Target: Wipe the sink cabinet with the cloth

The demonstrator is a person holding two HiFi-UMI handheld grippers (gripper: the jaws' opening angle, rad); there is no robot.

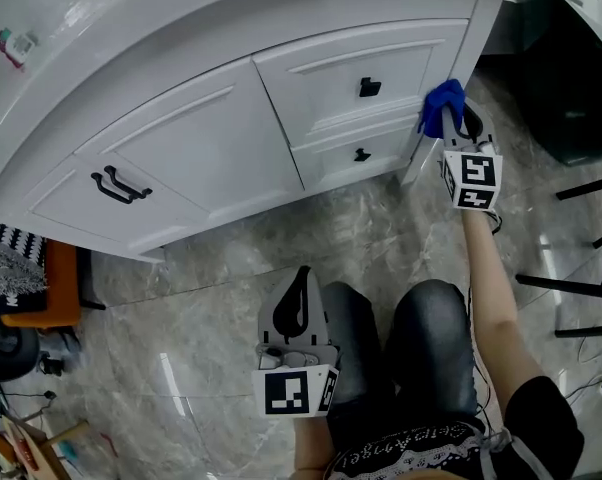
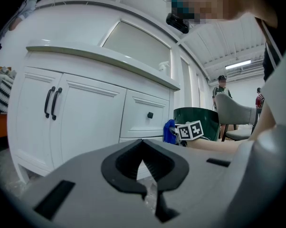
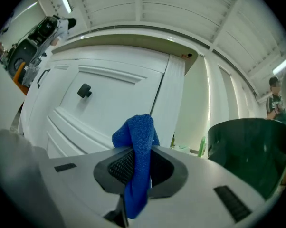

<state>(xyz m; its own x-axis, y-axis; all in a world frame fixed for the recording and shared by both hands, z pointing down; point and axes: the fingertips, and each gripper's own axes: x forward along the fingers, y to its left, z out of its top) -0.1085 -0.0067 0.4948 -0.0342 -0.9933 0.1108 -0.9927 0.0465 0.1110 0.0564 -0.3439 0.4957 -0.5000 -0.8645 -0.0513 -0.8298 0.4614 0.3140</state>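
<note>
One blue cloth [image 1: 442, 103], clamped in right hand-held gripper [image 1: 459, 120] at sink cabinet [image 1: 211, 143] corner; left hand-held gripper [image 1: 302, 273] closed, empty; two drawers [image 1: 381, 63] beside.

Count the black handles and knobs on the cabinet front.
4. Two bar pulls, one beside the other, at the sink cabinet's left; one knob on the upper drawer; another on the lower drawer. More may be hidden.

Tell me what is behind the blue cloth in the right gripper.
Behind the blue terry cloth, clamped in the right gripper, stands the white sink cabinet's corner post, beside a drawer with a black knob. The part of the post directly behind the cloth is covered.
</note>
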